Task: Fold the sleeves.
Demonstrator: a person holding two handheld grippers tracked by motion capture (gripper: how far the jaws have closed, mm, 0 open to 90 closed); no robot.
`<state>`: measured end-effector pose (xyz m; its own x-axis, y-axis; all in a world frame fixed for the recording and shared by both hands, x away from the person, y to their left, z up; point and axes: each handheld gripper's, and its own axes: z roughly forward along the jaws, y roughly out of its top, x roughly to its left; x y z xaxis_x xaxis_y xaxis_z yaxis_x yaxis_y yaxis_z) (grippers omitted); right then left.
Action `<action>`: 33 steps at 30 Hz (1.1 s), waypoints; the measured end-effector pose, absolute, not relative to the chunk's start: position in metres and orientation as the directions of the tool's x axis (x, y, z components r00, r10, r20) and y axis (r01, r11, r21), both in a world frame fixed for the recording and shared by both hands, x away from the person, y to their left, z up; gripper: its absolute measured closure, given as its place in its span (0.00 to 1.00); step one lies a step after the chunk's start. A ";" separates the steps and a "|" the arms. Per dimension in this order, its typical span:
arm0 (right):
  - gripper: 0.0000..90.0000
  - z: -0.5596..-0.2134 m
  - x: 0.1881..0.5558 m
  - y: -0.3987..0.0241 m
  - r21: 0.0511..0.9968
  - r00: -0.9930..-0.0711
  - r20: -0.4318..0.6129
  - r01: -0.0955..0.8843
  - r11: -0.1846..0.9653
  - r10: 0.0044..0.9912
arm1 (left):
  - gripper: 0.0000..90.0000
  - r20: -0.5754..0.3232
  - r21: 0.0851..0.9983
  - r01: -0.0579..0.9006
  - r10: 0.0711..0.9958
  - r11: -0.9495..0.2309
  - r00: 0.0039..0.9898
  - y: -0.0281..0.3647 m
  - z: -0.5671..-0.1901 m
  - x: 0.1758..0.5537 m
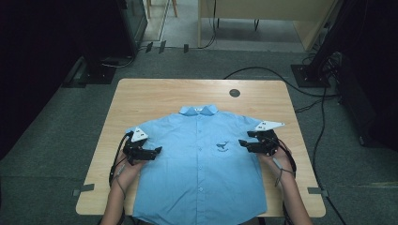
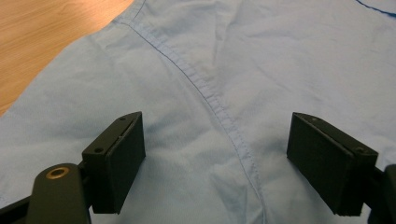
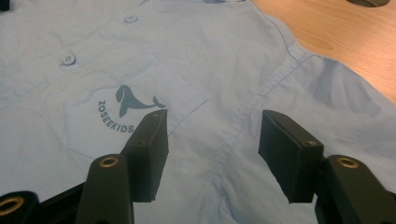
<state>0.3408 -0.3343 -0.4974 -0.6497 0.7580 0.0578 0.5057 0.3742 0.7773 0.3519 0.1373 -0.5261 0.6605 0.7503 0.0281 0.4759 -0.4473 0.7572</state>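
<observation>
Shirt, light blue, child's, buttoned

High view: shirt is lying flat, front up, on the bench. Left tool and right tool are resting at its shoulders.

Left gripper view: jaws are standing wide, straddling the sleeve seam, gripping nothing. Cloth is reading as thin, soft, limp; pinching at the seams looks best.

Right gripper view: jaws are standing partly open, holding nothing. Pocket print is showing a whale and "ZOSEEKIDS".

Open jaws over blue shirt.
</observation>
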 end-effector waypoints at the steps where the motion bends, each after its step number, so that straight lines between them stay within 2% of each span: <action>1: 0.47 -0.497 0.341 -0.334 0.777 -0.650 0.058 0.506 0.374 0.758 | 0.21 0.028 0.757 0.476 0.750 -0.447 0.660 0.137 -0.526 0.352; 33: 0.49 -0.483 0.361 -0.353 0.769 -0.655 0.024 0.495 0.405 0.755 | 0.21 0.028 0.757 0.477 0.752 -0.446 0.658 0.137 -0.526 0.352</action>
